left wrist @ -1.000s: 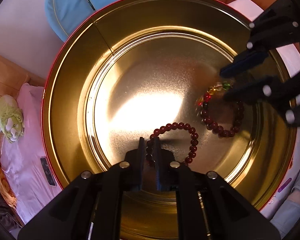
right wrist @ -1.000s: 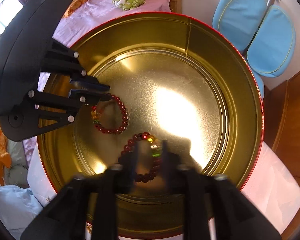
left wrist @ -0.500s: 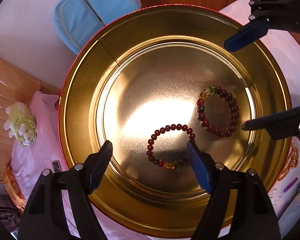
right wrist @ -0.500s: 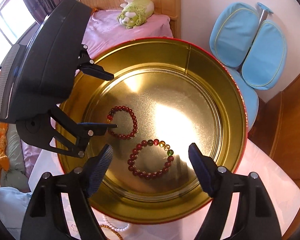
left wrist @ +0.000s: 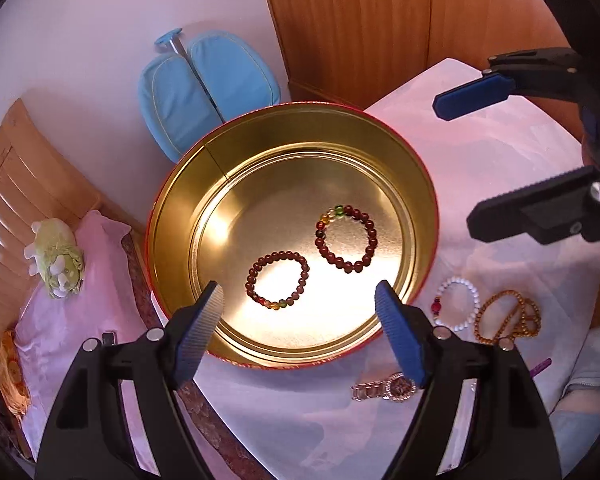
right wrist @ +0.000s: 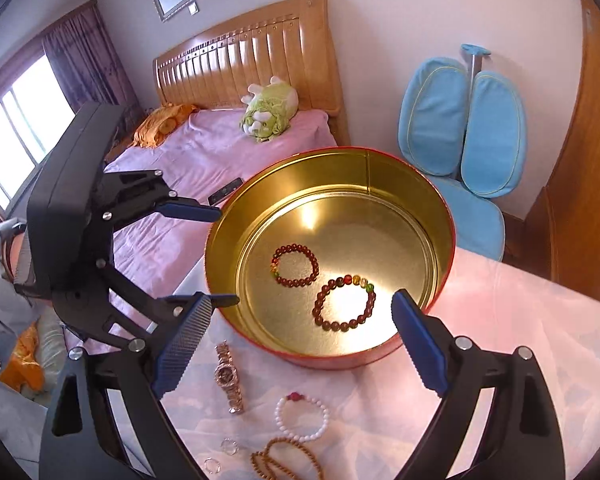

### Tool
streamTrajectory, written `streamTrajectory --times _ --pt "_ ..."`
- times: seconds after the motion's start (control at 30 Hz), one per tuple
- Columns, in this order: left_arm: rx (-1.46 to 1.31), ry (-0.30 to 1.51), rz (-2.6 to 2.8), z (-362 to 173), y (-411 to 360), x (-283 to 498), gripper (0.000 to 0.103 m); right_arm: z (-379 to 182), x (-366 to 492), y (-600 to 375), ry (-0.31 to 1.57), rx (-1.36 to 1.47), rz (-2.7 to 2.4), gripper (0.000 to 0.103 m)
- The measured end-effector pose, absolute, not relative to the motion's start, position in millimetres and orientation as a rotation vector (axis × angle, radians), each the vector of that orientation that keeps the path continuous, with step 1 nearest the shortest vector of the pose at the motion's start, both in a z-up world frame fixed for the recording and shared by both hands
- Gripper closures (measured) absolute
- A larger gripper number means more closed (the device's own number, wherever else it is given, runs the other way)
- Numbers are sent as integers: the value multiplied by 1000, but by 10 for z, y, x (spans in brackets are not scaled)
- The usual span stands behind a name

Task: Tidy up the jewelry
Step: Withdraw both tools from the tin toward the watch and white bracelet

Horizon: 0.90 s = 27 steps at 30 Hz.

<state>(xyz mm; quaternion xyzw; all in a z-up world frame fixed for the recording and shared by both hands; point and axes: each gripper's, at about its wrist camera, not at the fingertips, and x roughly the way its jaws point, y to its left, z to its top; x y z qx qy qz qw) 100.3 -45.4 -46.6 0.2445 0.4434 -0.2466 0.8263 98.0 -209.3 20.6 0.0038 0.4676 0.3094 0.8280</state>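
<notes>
Two tools [left wrist: 298,316] [right wrist: 300,334] above the tin's near rim [left wrist: 300,362], jaws spreading, empty; two bracelets [left wrist: 278,280] [left wrist: 346,239] apart inside.

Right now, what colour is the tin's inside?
Shiny gold inside the tin, clearest in the right wrist view.

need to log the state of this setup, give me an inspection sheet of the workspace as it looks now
surface: table under a pale cloth.
job's things: round gold tin holds two dark red bead bracelets, apart; on the cloth outside it lie a watch, a white bead bracelet, a brown bead strand and small rings.
clutter: nothing seen.
grippers: left hand-held gripper and right hand-held gripper both empty, jaws opening.
cables: nothing seen.
surroundings: bed, green plush toy, blue chair.
</notes>
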Motion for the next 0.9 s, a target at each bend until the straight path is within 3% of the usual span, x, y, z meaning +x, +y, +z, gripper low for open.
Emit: streamTrajectory --times 0.53,0.9 --pt "401 1059 -499 -874 -276 368 23 -38 435 -2263 1079 22 540 11" --pt "114 1252 -301 -1384 -99 396 23 -377 347 -2232 1141 -60 381 11"
